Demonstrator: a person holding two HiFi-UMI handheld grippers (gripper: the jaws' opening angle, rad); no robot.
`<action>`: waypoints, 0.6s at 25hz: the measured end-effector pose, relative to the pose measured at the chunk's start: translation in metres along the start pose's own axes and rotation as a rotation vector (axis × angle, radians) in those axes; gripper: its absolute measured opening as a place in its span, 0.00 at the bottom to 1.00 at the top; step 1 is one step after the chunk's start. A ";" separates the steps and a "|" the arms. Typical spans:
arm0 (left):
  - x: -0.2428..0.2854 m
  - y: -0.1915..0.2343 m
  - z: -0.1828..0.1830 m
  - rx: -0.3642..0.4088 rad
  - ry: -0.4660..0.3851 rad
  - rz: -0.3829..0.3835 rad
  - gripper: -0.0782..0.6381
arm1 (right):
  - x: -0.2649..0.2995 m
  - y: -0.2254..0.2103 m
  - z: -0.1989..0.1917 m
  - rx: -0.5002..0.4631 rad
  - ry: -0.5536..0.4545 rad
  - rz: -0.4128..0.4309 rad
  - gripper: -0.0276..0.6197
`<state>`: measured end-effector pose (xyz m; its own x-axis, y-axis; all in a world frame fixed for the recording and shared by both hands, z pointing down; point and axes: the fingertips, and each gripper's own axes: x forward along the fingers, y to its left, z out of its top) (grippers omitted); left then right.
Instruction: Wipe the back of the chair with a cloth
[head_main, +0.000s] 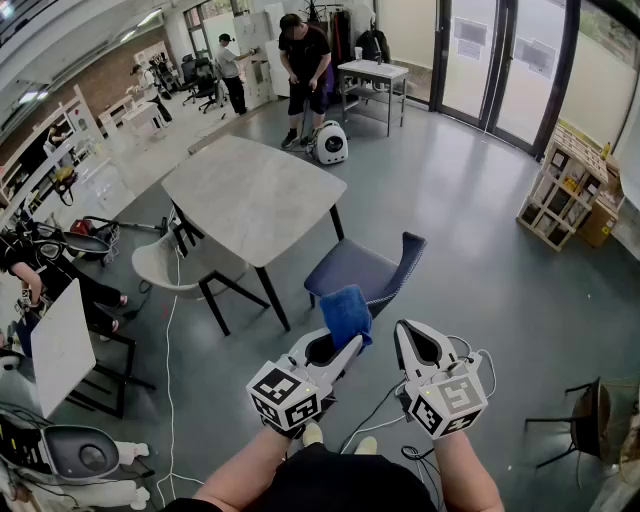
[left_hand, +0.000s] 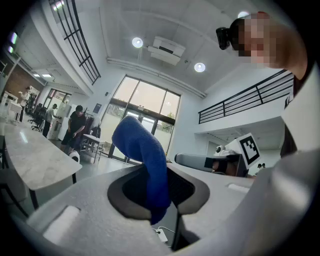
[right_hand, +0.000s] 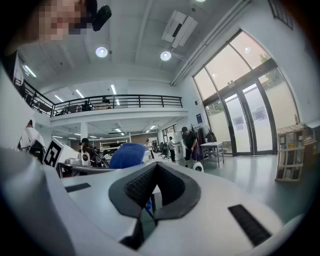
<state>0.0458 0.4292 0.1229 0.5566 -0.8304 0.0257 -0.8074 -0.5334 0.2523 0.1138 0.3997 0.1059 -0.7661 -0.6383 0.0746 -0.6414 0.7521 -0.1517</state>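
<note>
Look first to the pale stone worktop (head_main: 250, 195), then to the blue chair (head_main: 352, 268) drawn up at its near corner, seat toward the worktop and padded back (head_main: 408, 256) on the side away from it. Treat the wiping as not yet begun, judging by no contact with the chair so far. Step in close, swing round to the outer face of the back, and bring in the left tongs (head_main: 340, 348), pinched shut on the blue cloth (head_main: 346, 312) and held in the air short of the chair. Lead with the loose fold standing above the tips, never the hard tips themselves, to spare the upholstery. Press flat, stroke from the top edge downward in overlapping passes, and grip hard enough to avoid losing the cloth mid-stroke. Use the right tongs (head_main: 418, 340), closed on nothing just beside the left, to steady the top of the back against any sliding on the smooth floor (head_main: 480, 210).
</note>
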 end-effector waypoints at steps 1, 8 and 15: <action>-0.002 0.000 0.000 0.001 -0.001 -0.001 0.22 | 0.000 0.001 0.000 -0.001 -0.001 0.001 0.06; 0.000 -0.006 0.000 0.000 -0.001 0.005 0.22 | -0.004 0.001 0.000 -0.006 0.004 0.010 0.06; -0.013 -0.004 -0.011 0.000 0.004 0.017 0.22 | -0.021 0.001 -0.002 0.071 -0.051 0.059 0.06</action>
<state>0.0443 0.4440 0.1318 0.5434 -0.8388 0.0341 -0.8168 -0.5189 0.2522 0.1293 0.4146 0.1058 -0.7985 -0.6018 0.0134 -0.5889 0.7765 -0.2243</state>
